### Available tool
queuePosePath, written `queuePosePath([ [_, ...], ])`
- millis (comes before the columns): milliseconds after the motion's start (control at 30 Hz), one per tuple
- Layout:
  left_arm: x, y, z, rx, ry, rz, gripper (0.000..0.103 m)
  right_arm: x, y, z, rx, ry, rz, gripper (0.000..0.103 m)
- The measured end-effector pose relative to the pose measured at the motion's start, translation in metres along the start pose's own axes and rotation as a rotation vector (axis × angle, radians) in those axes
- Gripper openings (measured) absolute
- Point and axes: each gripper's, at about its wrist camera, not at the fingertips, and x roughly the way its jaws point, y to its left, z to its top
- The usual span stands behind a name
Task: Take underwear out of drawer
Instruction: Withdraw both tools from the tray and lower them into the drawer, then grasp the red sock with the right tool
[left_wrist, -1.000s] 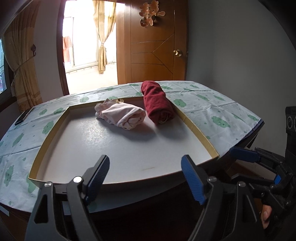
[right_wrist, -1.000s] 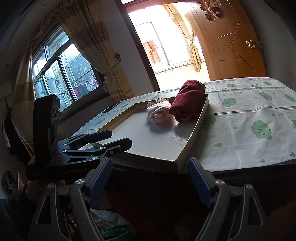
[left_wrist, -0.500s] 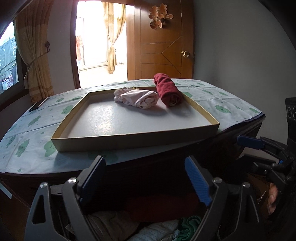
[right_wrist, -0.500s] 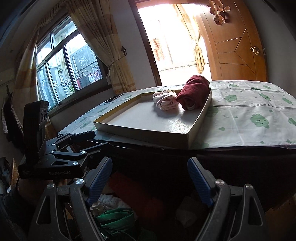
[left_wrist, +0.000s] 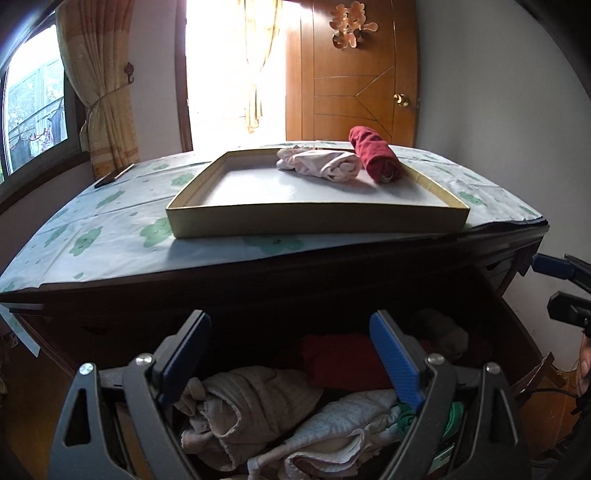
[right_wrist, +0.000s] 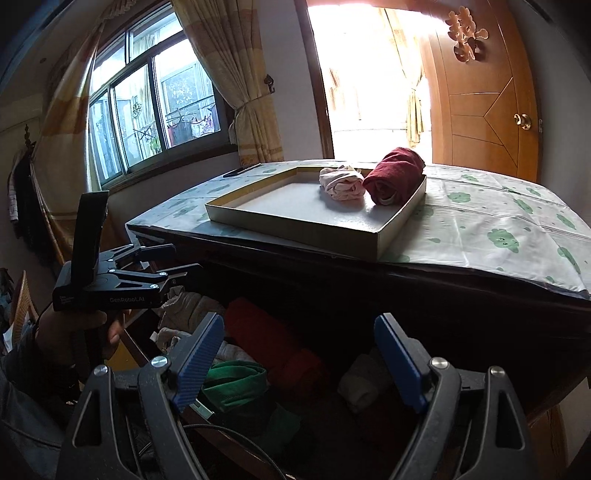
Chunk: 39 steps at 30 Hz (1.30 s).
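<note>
The open drawer (left_wrist: 517, 332) under the dresser top holds several rolled garments: a beige roll (left_wrist: 240, 402), a red one (left_wrist: 343, 362), a dotted white one (left_wrist: 332, 428) and a green one (right_wrist: 232, 384). My left gripper (left_wrist: 291, 354) is open and empty, hovering above the drawer. My right gripper (right_wrist: 299, 358) is open and empty over the drawer's right part. On the dresser, a shallow box lid (left_wrist: 317, 218) holds a pink rolled underwear (left_wrist: 325, 164) and a dark red one (left_wrist: 375, 158).
A green-patterned cloth (left_wrist: 110, 229) covers the dresser top. A dark phone (left_wrist: 112, 176) lies at its far left. A wooden door (left_wrist: 354, 74) and a curtained window (right_wrist: 155, 110) stand behind. The left gripper also shows in the right wrist view (right_wrist: 173, 258).
Both grippers have dropped from tray level down in front of the dresser, so the open drawer and its garments have come into view. Both stay open.
</note>
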Motion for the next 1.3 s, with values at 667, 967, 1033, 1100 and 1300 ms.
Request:
queuePosePath([
  [667, -0.002, 0.022, -0.013, -0.033, 0.028, 0.030, 0.095, -0.012, 0.037, 0.010, -0.227, 0.017, 0.009, 0.085],
  [967, 0.007, 0.016, -0.022, 0.015, 0.077, 0.032, 0.096, 0.055, 0.043, 0.002, -0.336, 0.138, 0.014, 0.085],
  [1033, 0.009, 0.017, -0.024, 0.014, 0.088, 0.034, 0.096, 0.071, 0.045, 0.002, -0.346, 0.172, 0.022, 0.085],
  [1100, 0.011, 0.018, -0.025, 0.011, 0.096, 0.037, 0.096, 0.085, 0.047, 0.002, -0.356, 0.206, 0.035, 0.085],
  [1300, 0.014, 0.018, -0.028, 0.024, 0.112, 0.035, 0.096, 0.116, 0.056, 0.006, -0.419, 0.281, 0.045, 0.085],
])
